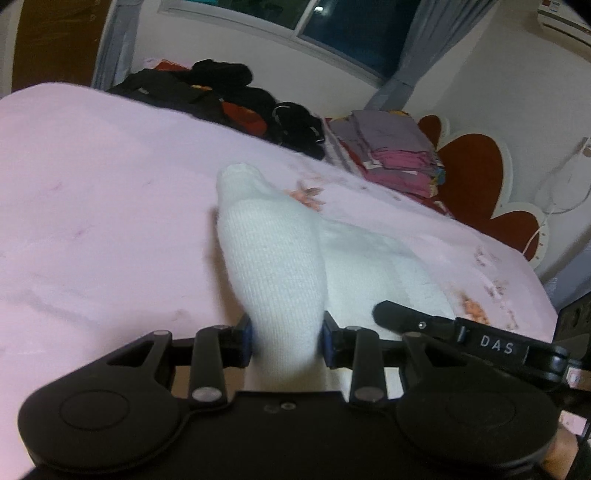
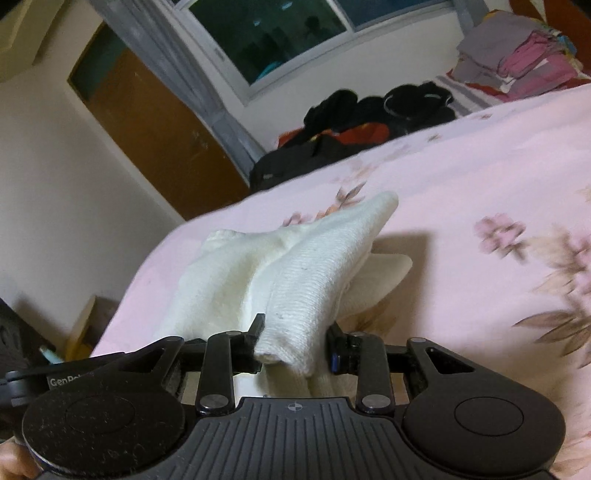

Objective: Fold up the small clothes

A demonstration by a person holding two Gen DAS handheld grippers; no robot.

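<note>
A white knit sock [image 1: 271,254] lies over a pink floral bed sheet [image 1: 92,206]. My left gripper [image 1: 287,341] is shut on one end of the sock, which stretches away from the jaws. A second white layer [image 1: 384,269] lies to its right. The right gripper's black finger [image 1: 402,314] shows at the right of the left wrist view. In the right wrist view my right gripper [image 2: 295,345] is shut on the white sock [image 2: 314,273], whose far corner points up and right. More white fabric [image 2: 221,280] bunches to its left on the sheet [image 2: 480,184].
A heap of black and red clothes [image 1: 229,99] and a folded stack of grey and pink clothes [image 1: 391,151] sit along the bed's far edge. A red heart-shaped headboard [image 1: 476,177] is on the right. A brown door [image 2: 159,133] and a window [image 2: 280,33] lie beyond.
</note>
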